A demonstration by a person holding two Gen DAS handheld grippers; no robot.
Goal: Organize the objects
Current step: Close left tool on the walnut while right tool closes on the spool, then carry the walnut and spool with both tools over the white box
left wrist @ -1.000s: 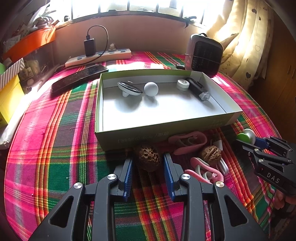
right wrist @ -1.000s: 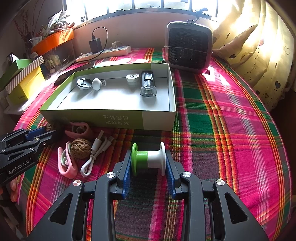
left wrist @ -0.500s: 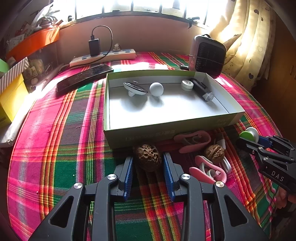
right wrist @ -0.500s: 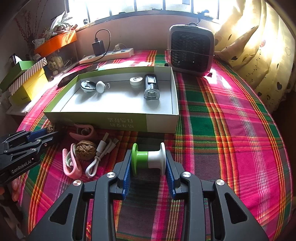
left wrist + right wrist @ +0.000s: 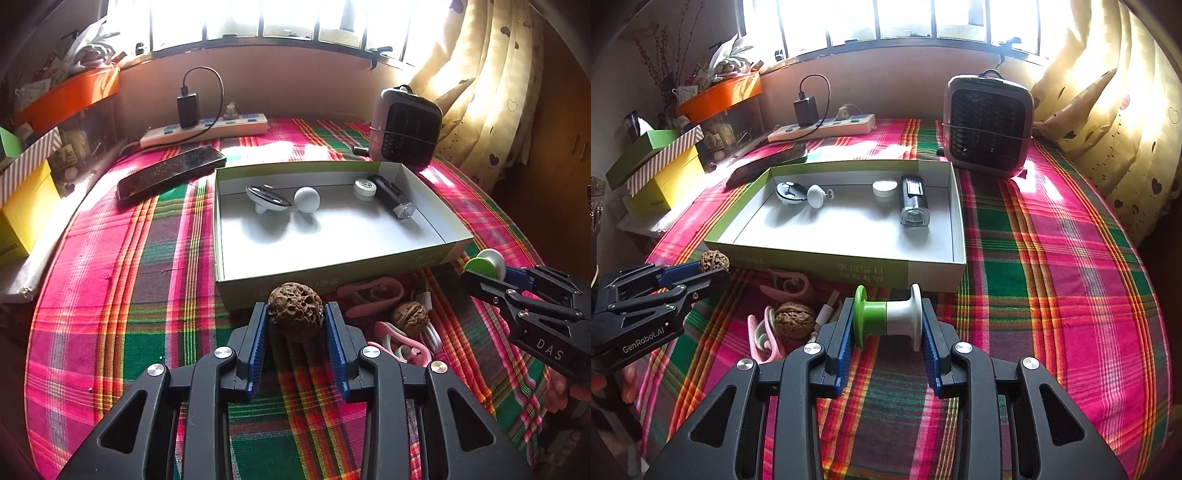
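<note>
1. Since the earlier frame: the dark walnut [image 5: 294,309], then resting on the cloth between the blue pads, now sits clear of it, lifted in the left gripper [image 5: 295,325]. The spool was already held by the right gripper and has kept its place between the pads.
2. Left gripper: jaws pinching the dark walnut by its two sides, just short of the box's near wall, toward that wall's left end.
3. Right gripper [image 5: 886,325]: jaws clamped on the green-and-white spool [image 5: 887,316], pads flat on its end flanges, long axis running crosswise from pad to pad, parallel with the near wall.
4. Loose items, cloth in front of the near wall, between the two grippers: second walnut [image 5: 795,319], pink clips [image 5: 369,293], white cable [image 5: 827,314]. Not yet sorted.
5. Box [image 5: 369,267]: shallow, open-topped, green rim, directly ahead of both grippers. Deciding relation, by judgement: each held item lies on the near side of the wall and must pass up and over it; the left gripper is nearer the left half, the right gripper nearer the right end.
6. Box contents, along the far wall: black-and-white disc [image 5: 266,196], white ball [image 5: 306,199], white cap [image 5: 364,189], small torch [image 5: 392,195]. Near half of floor bare.
7. Beyond the box, far edge of table: phone [image 5: 171,172], power strip [image 5: 207,130], heater [image 5: 406,134].
</note>
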